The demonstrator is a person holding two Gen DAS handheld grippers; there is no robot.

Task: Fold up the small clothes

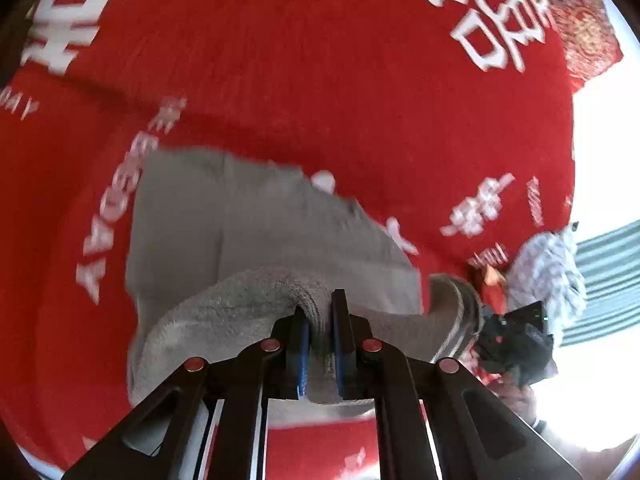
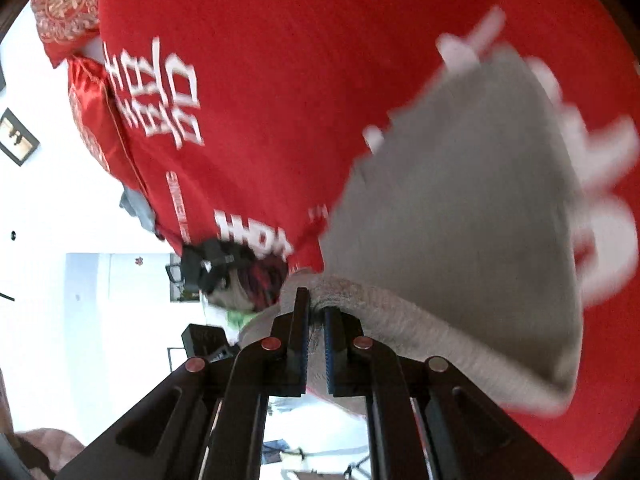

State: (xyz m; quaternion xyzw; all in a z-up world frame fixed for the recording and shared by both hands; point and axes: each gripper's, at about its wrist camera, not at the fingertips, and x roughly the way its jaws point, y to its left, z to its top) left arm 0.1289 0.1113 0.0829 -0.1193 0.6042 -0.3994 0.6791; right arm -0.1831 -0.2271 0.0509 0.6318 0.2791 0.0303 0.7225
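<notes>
A small grey garment [image 1: 248,232] with a fleecy inside lies on a red bedspread [image 1: 320,80] printed with white letters. My left gripper [image 1: 320,320] is shut on its thick near edge and holds that edge lifted and folded over. The other gripper [image 1: 516,340] shows at the right of the left wrist view, by the garment's far corner. In the right wrist view the garment [image 2: 460,200] hangs blurred, and my right gripper [image 2: 316,312] is shut on its fleecy edge. The left gripper [image 2: 208,268] shows there as a dark shape at the bed's edge.
A patterned red cushion [image 1: 584,28] lies at the far end of the bedspread; it also shows in the right wrist view [image 2: 68,4]. A checked cloth [image 1: 548,264] lies by the bed's right edge. White walls and a framed picture [image 2: 18,140] lie beyond the bed.
</notes>
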